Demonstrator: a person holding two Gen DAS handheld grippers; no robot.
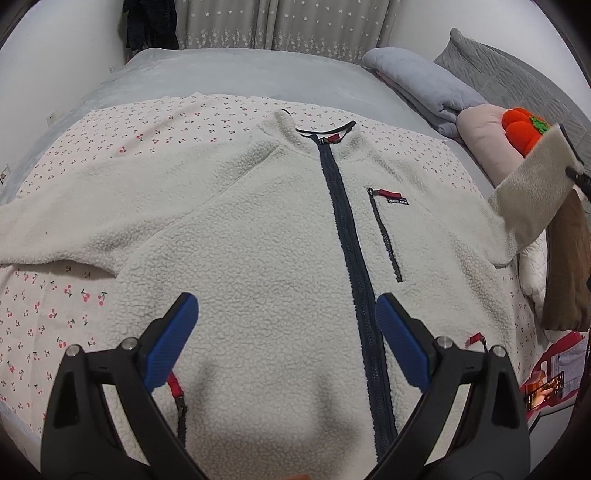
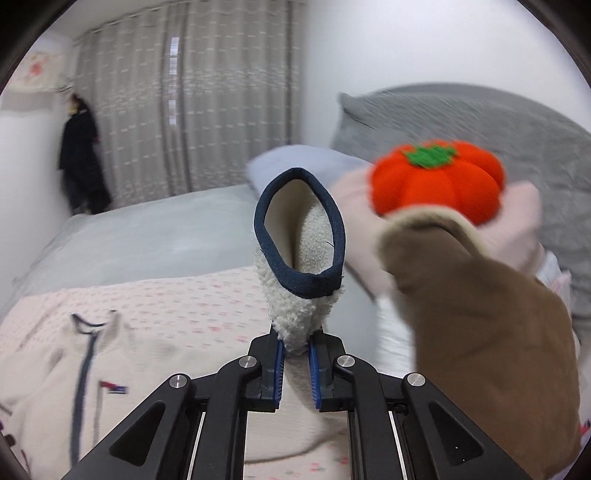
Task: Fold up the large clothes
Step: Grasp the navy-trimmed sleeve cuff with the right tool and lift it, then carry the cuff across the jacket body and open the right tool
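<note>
Two claws: right gripper (image 2: 296, 354) clamps the jacket (image 1: 277, 229) cuff (image 2: 301, 236), sleeve lifted; left gripper (image 1: 286, 321) gapes above the hem, which is hidden

White walls (image 2: 388, 48) frame a bed (image 1: 240, 77) under a pale grey cover, a cherry-print sheet (image 1: 122, 125) spread across it. Grey star-patterned curtains (image 1: 284, 26) hang behind, dark clothing (image 1: 151, 24) beside them. A grey pillow (image 1: 424, 85) and an orange plush (image 2: 437, 181) sit at the headboard.
</note>
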